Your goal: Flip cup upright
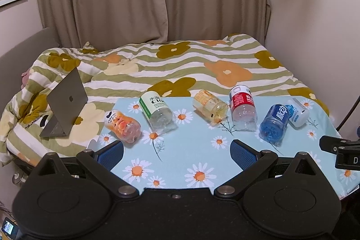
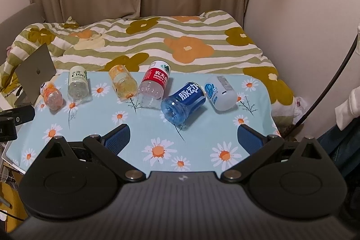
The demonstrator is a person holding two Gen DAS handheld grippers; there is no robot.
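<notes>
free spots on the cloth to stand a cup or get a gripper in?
Bare cloth runs between the cup row and both open grippers, left, right. The row is crowded: blue cup touches the white cup and nearly the red cup.

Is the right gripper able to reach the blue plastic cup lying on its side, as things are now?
Probably yes. The right gripper is open and the blue plastic cup lies just ahead of it; only bare daisy-print tablecloth shows between them. The white cup lies close beside it.
</notes>
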